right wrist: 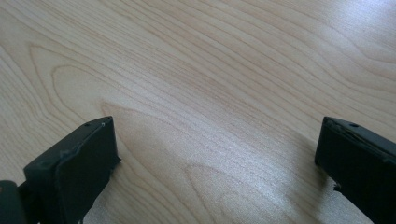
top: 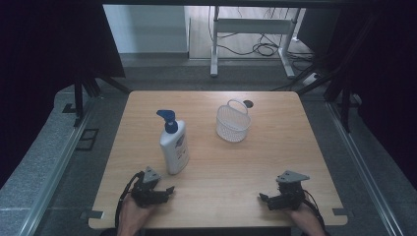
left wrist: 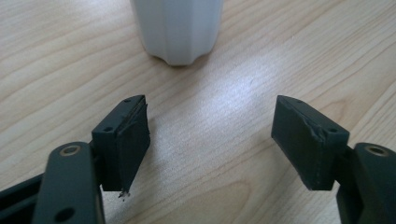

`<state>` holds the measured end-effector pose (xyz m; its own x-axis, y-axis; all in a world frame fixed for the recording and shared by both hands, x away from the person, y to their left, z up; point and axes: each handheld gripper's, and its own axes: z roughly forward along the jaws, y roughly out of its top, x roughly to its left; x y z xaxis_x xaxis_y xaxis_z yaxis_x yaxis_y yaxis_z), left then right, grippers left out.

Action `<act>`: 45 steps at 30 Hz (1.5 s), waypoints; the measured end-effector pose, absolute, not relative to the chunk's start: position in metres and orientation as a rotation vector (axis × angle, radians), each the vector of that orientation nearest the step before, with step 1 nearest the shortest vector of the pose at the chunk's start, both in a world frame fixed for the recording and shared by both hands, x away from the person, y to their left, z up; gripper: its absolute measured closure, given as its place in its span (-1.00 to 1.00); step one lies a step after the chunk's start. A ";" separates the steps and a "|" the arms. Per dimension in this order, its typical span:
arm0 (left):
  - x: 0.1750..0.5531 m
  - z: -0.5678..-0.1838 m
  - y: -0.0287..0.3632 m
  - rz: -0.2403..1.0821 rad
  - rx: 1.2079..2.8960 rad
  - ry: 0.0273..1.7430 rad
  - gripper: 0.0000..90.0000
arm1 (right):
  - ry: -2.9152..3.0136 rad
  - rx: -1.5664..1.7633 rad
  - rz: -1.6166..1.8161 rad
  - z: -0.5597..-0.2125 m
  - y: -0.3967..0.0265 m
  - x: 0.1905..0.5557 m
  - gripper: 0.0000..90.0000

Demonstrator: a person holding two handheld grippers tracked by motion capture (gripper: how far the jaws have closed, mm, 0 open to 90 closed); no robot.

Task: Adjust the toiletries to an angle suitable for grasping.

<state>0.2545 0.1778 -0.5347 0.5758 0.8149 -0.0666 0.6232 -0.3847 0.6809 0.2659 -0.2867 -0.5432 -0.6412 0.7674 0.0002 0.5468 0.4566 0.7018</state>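
Tongs gape empty at the desk (top: pixel 221 172) edge; pump bottle (top: pixel 174 142) just beyond left tongs (top: pixel 164 191); basket (top: pixel 232 122) well beyond right tongs (top: pixel 265 198).

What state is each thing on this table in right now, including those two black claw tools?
Pump bottle: upright, pump on, untouched.
White basket: upright, handle raised; contents cannot be told.
Left gripper: jaws wide apart, holding nothing, facing the bottle's base.
Right gripper: jaws wide apart, holding nothing, over bare wood.
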 end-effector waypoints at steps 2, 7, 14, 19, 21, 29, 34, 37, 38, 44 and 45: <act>0.254 -0.531 0.178 0.377 2.128 1.134 -0.38 | 2.394 1.119 0.981 -0.543 -0.287 0.266 -1.00; 0.255 -0.528 0.181 0.399 2.127 1.126 -0.32 | 2.394 1.118 0.980 -0.543 -0.287 0.266 -1.00; 0.258 -0.525 0.187 0.400 2.130 1.132 -0.12 | 2.394 1.119 0.981 -0.543 -0.287 0.266 -1.00; 0.261 -0.522 0.190 0.389 2.120 1.137 0.06 | 2.394 1.119 0.981 -0.543 -0.287 0.266 -1.00; 0.264 -0.522 0.191 0.386 2.117 1.142 0.09 | 2.394 1.120 0.981 -0.543 -0.287 0.266 -1.00; 0.274 -0.520 0.199 0.392 2.083 1.182 0.31 | 2.394 1.119 0.980 -0.543 -0.287 0.266 -1.00; 0.279 -0.519 0.203 0.402 2.065 1.195 0.46 | 2.394 1.121 0.980 -0.543 -0.287 0.266 -1.00; 0.284 -0.518 0.205 0.416 2.060 1.198 0.55 | 2.394 1.122 0.980 -0.543 -0.287 0.266 -1.00; 0.286 -0.518 0.206 0.422 2.061 1.193 0.55 | 2.394 1.122 0.980 -0.543 -0.287 0.266 -1.00; 0.297 -0.518 0.209 0.430 2.055 1.198 0.77 | 2.396 1.121 0.981 -0.543 -0.287 0.266 -1.00; 0.298 -0.518 0.209 0.431 2.059 1.195 0.81 | 2.396 1.121 0.981 -0.543 -0.287 0.266 -1.00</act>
